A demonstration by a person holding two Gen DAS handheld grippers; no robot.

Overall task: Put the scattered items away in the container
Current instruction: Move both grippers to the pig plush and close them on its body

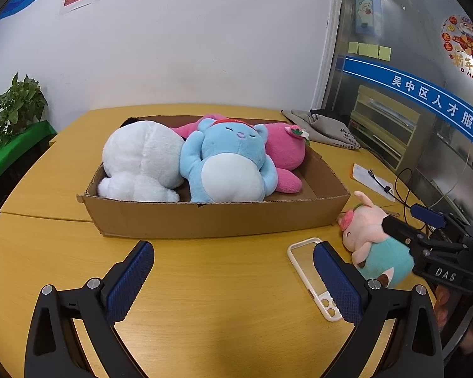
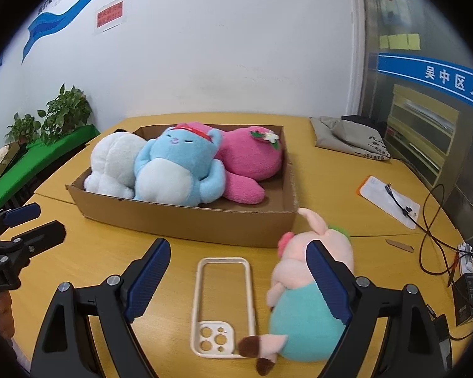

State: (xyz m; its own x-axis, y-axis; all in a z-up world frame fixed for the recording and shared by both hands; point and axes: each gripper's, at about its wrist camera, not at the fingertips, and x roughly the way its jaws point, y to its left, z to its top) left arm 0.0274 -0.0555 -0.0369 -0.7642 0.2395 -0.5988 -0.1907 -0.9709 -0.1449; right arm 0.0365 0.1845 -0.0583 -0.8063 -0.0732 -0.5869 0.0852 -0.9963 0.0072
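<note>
Now we line up the wide-open right tongs [image 2: 236,286] over the pig plush [image 2: 306,312] at lower right — next, close and lift it into the cardboard box [image 2: 186,220]; left tongs [image 1: 233,280] wide, empty.

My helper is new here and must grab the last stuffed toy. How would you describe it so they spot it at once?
Find the cardboard box on the yellow table; it holds three big plush toys. Outside its near right corner lies a small pig plush, beside a phone case. Only it has a pink head and teal body.
</note>
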